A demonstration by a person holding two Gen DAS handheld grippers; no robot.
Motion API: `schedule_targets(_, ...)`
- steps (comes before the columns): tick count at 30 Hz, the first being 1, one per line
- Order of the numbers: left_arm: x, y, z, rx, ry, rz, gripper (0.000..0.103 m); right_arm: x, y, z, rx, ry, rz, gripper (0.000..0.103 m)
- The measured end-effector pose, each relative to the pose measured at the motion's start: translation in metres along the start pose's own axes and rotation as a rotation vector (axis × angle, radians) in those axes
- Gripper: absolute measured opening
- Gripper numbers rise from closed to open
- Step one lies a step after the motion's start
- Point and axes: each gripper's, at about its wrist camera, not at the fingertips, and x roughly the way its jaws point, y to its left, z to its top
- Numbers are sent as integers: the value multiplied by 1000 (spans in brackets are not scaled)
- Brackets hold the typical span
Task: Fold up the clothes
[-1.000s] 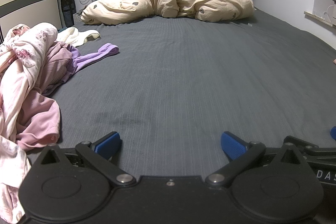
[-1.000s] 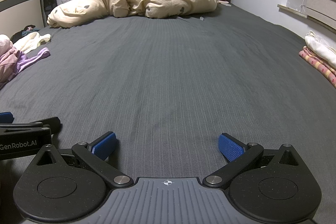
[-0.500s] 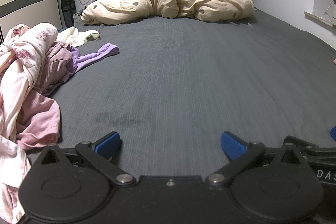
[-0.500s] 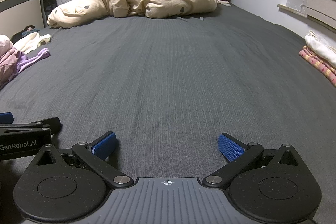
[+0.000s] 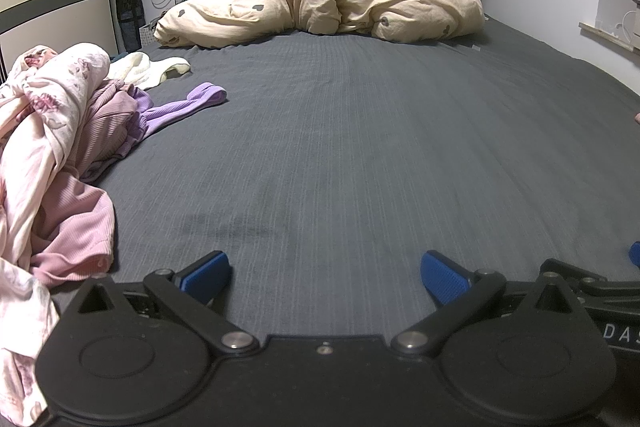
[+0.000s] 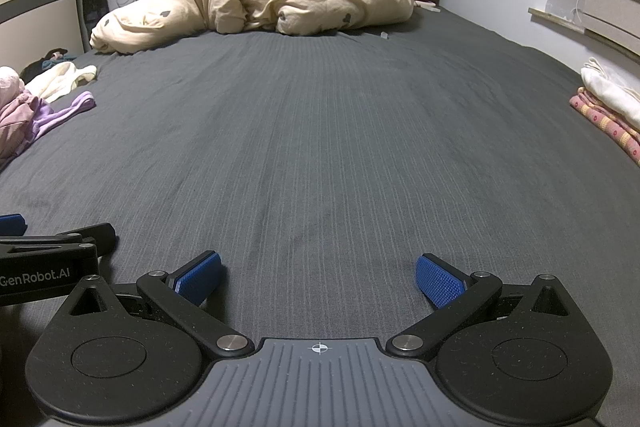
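The clothes (image 5: 60,155) will likely handle light, soft and floppy (nothing stiff to lever); a hem or shoulder seam seems the best hold. They lie heaped on the bed (image 5: 360,147) just left of the left claw (image 5: 324,277): pink, floral and lilac. Both claws, the right claw (image 6: 318,277) included, are spread and empty.

We read "GenRobot.AI" on the left gripper (image 6: 52,267), and the cut-off letters "DAS" on the right gripper (image 5: 600,311).
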Motion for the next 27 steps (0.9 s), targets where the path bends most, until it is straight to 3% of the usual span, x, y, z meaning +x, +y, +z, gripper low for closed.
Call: schedule_targets(27,0,0,1,0,-2,0,103,1,-1,1,-3,2,-2,103)
